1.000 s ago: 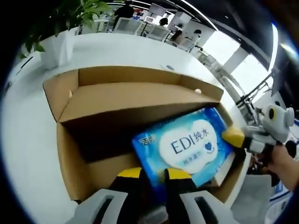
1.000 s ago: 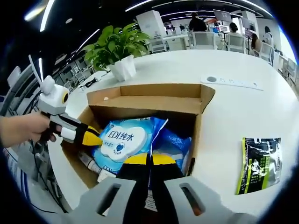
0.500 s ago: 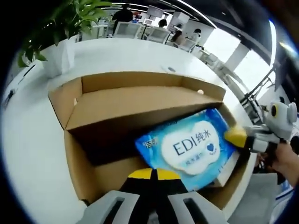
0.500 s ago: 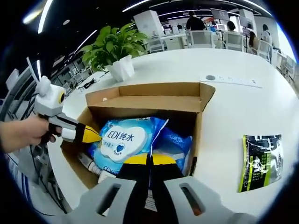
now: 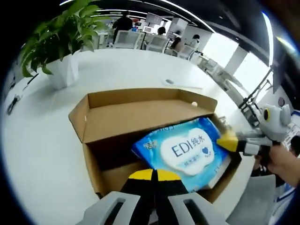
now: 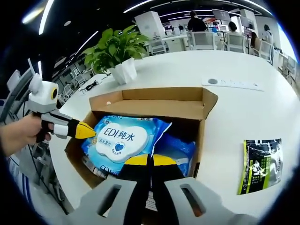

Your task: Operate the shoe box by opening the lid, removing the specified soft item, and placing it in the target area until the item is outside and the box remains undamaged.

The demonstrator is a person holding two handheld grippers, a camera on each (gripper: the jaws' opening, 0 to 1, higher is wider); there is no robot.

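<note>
Both grippers, left and right, pinch one blue wipes pack from opposite edges, jaws closed on it above the open cardboard box. The right gripper view adds a second blue pack inside and one black-green pouch on the white table; one potted plant stands behind

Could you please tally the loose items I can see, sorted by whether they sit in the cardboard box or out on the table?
In the cardboard box: 2 (EDI wipes pack, blue pack beneath it)
On the white table: 3 (potted plant, dark green packet, white strip)
Total: 5
</note>
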